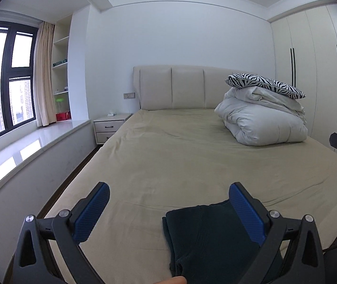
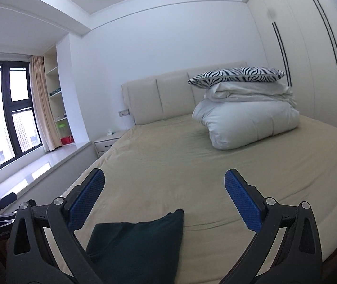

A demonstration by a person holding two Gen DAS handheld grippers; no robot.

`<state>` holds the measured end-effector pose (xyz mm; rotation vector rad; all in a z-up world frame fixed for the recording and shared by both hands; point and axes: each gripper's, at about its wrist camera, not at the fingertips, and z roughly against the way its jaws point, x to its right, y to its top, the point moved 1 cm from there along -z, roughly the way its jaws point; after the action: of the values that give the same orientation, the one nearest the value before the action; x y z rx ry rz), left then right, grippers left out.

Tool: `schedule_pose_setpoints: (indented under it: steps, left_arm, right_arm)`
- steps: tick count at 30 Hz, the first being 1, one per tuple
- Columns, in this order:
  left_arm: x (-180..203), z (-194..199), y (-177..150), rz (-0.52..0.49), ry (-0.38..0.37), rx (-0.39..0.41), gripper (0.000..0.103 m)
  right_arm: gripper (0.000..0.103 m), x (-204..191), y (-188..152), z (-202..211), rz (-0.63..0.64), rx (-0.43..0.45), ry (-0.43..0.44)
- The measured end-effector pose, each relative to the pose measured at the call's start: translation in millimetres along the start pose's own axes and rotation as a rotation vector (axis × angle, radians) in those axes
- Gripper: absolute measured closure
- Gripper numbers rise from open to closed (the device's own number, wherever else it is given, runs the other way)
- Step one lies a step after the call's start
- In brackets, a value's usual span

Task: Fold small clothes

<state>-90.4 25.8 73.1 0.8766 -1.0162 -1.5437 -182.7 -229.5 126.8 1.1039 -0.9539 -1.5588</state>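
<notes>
A dark green garment (image 1: 213, 239) lay folded into a compact stack on the near end of the bed (image 1: 168, 156), flat on the beige sheet, with layered edges showing along its left side in the left wrist view. In the right wrist view the same garment (image 2: 137, 243) sat low in the picture, one corner pointing up toward the far end of the bed. The left gripper (image 1: 168, 210) hung above it with its blue-padded fingers (image 1: 92, 213) spread wide and nothing between them; its right finger overlapped the cloth in the picture, though whether it touched the cloth could not be told. The right gripper (image 2: 166, 198) was likewise wide apart and empty, its fingers (image 2: 241, 201) clear of the garment. Part of the other gripper showed at the left edge of the right wrist view. Farther up the bed, toward its right side, a white duvet (image 1: 263, 120) sat bundled, with a zebra-striped pillow (image 1: 265, 85) resting on top. Behind it stood the padded cream headboard (image 1: 180, 87). A nightstand (image 1: 110, 125) stood beside the bed on the left, near a window (image 1: 5, 78) with a beige curtain (image 1: 42, 73), and pale wardrobe doors (image 1: 315, 71) lined the right wall.
</notes>
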Motion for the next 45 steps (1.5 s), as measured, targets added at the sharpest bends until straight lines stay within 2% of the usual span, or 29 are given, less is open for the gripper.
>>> schedule_pose_setpoints:
  steps: [2, 5, 11, 19, 24, 31, 45]
  left_arm:
    - [4, -3, -7, -0.018, 0.008, -0.017, 0.000]
    - [6, -13, -18, -0.010, 0.002, -0.072, 0.000]
    - [7, -36, -46, -0.004, 0.007, -0.202, 0.000]
    - [9, -63, -85, 0.008, 0.037, -0.392, 0.000]
    - [10, -72, -99, 0.038, 0.027, -0.468, 0.000]
    - [3, -76, -102, 0.070, 0.032, -0.503, 0.000]
    - [0, -77, -103, 0.080, 0.042, -0.515, 0.000]
  right_arm:
    - [0.000, -1, -13, -8, 0.006, -0.052, -0.012]
    - [0.000, -1, -37, -31, 0.049, -0.153, -0.076]
    - [0.000, -10, -79, -58, 0.128, -0.268, -0.153]
    - [0.000, 5, -129, -101, 0.085, -0.443, -0.203]
    - [0.000, 8, -154, -120, 0.103, -0.534, -0.226]
    - [0.000, 7, -174, -133, 0.113, -0.604, -0.215]
    - [0.000, -4, -166, -124, 0.118, -0.623, -0.213]
